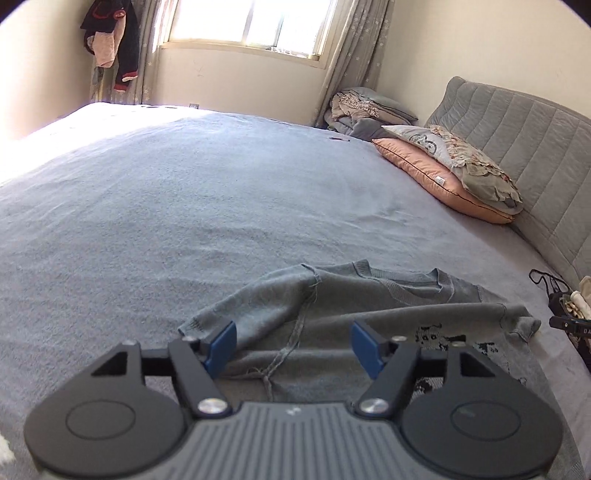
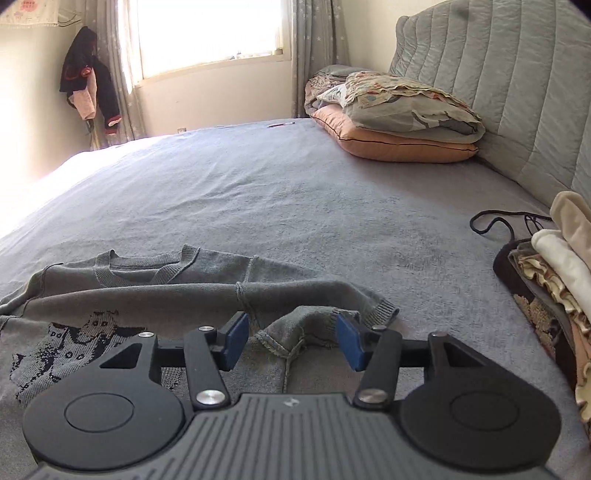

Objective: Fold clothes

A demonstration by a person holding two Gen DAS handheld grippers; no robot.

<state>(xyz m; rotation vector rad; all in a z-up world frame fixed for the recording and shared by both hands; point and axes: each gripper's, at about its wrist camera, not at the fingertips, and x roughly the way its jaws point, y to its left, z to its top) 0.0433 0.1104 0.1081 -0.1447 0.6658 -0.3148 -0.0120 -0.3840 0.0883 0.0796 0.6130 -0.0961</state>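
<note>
Nearest the left wrist camera, the left gripper hangs low over the bed with its blue-padded jaws spread wide and nothing between them; under the gap lies a sleeve of the grey knit sweater, with a loose thread trailing across the fabric. The right gripper is posed the same way, jaws wide apart and empty, above the bunched sleeve cuff at the sweater's other side. The sweater lies spread on the near part of the bed, neckline pointing away toward the window, both sleeves folded across the chest, and a dark knitted animal motif showing on its front. It rests on a grey-blue bedspread that covers the whole mattress. To the right, at the bed's edge, a stack of folded garments in cream, beige and dark cloth sits beside a black cord. Farther off, an orange pillow lies against the quilted grey headboard with a patterned pillow on top. Beyond the bed, a bright window is flanked by grey curtains, and a dark jacket hangs in the left corner.
</note>
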